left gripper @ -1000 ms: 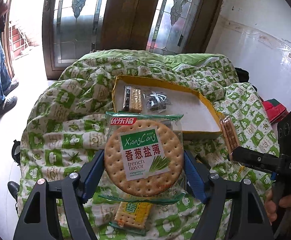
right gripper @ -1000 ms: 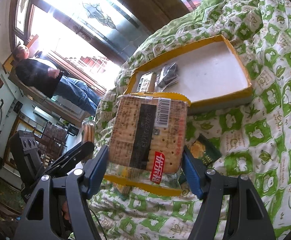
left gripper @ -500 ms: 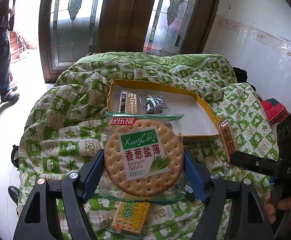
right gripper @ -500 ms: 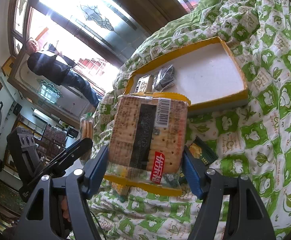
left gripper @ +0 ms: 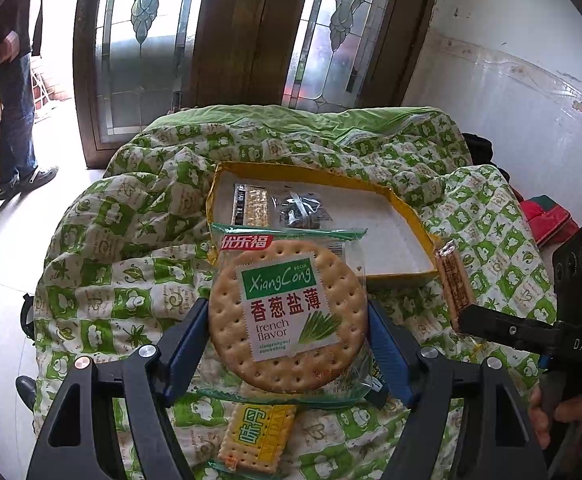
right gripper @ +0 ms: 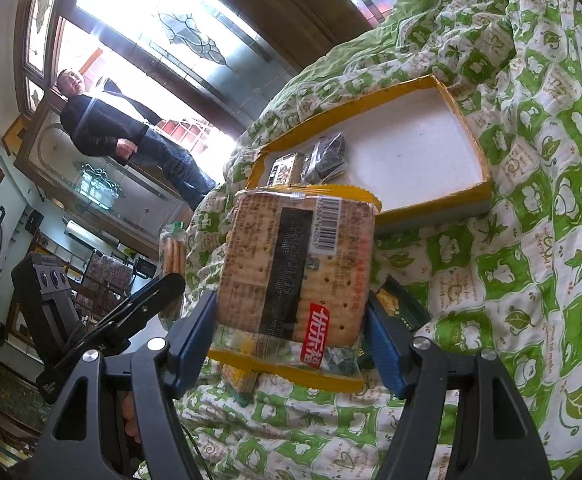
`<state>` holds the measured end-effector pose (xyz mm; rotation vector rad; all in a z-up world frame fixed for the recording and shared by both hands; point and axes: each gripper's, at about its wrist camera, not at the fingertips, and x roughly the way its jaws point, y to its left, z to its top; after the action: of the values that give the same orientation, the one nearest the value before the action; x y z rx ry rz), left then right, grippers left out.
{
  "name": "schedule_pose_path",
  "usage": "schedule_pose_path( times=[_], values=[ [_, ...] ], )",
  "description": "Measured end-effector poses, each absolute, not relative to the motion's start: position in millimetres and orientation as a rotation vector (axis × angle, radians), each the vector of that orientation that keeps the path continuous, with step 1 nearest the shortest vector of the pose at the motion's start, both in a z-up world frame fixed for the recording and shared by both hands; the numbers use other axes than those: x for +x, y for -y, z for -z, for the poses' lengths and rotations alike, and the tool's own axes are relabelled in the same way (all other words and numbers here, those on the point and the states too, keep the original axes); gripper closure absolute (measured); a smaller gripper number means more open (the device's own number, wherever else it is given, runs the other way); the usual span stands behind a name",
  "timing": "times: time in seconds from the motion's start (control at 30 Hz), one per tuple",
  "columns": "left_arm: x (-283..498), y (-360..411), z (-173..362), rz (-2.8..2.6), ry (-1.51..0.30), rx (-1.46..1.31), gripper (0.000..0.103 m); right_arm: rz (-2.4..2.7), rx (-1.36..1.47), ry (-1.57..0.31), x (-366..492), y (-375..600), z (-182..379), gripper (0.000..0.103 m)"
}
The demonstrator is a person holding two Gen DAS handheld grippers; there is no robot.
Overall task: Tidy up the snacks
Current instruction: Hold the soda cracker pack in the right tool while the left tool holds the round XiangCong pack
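Two tools clamped: left tool [left gripper: 289,344] on round cracker pack [left gripper: 287,316], right tool [right gripper: 291,328] on square cracker pack [right gripper: 295,276] (yellow box [left gripper: 407,216] beyond, far side).

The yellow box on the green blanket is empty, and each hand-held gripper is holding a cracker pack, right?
Not quite. The yellow box is not empty: the left wrist view shows two small packs lying in its far corner. The rest is right: it sits on the green blanket, and the left hand-held gripper and right hand-held gripper each hold a cracker pack.
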<state>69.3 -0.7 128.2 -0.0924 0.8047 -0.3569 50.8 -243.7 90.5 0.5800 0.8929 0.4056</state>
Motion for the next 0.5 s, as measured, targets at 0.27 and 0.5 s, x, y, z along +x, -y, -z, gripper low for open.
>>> schedule_pose_path(
  times=[0.27,0.5],
  values=[
    [71.0,0.3,-128.2,0.357,-0.802,-0.091,0.024,-0.397,0.579,-0.889,51.4,244.7,-91.7,0.033],
    [74.9,0.0,-131.6,0.36,-0.798,-0.087,0.024,-0.391,0.572,-0.884,51.9,248.2,-95.0,0.033]
  ],
)
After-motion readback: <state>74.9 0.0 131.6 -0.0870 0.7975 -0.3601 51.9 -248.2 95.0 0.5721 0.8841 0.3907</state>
